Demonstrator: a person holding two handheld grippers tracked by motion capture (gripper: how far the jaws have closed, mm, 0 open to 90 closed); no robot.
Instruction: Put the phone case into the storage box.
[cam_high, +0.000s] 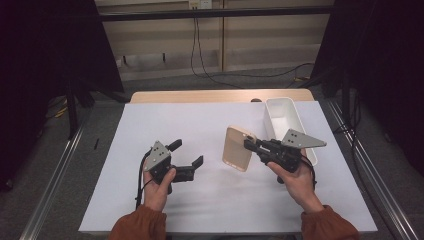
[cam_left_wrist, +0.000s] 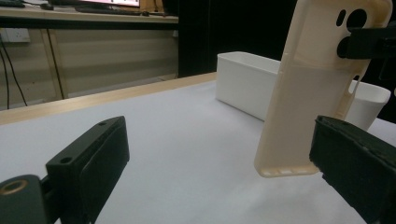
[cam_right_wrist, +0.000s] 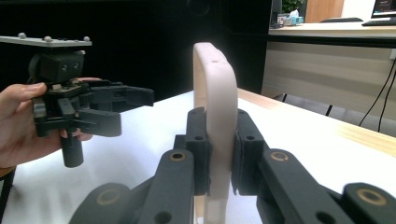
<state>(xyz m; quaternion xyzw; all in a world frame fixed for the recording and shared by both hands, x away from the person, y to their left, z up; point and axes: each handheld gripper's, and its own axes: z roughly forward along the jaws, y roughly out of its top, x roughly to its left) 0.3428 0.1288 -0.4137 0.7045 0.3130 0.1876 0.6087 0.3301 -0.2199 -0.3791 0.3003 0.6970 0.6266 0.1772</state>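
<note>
A beige phone case (cam_high: 238, 148) hangs above the white sheet, clamped by its camera-hole end in my right gripper (cam_high: 250, 144). In the right gripper view the case (cam_right_wrist: 215, 107) stands edge-on between the two black pads (cam_right_wrist: 246, 154), which press on both sides. My left gripper (cam_high: 188, 152) is held to the left of the case with its jaws wide apart and nothing between them. From the left gripper view the case (cam_left_wrist: 313, 88) shows tilted ahead on the right, just beyond the right-hand jaw, with the fingertips of my right gripper (cam_left_wrist: 369, 42) on its top.
A white rectangular tray (cam_high: 286, 120) sits at the back right of the white sheet (cam_high: 165, 125), behind my right hand (cam_high: 297, 182). The wooden table edge (cam_high: 200, 96) runs along the far side. Dark stands and cables surround the table.
</note>
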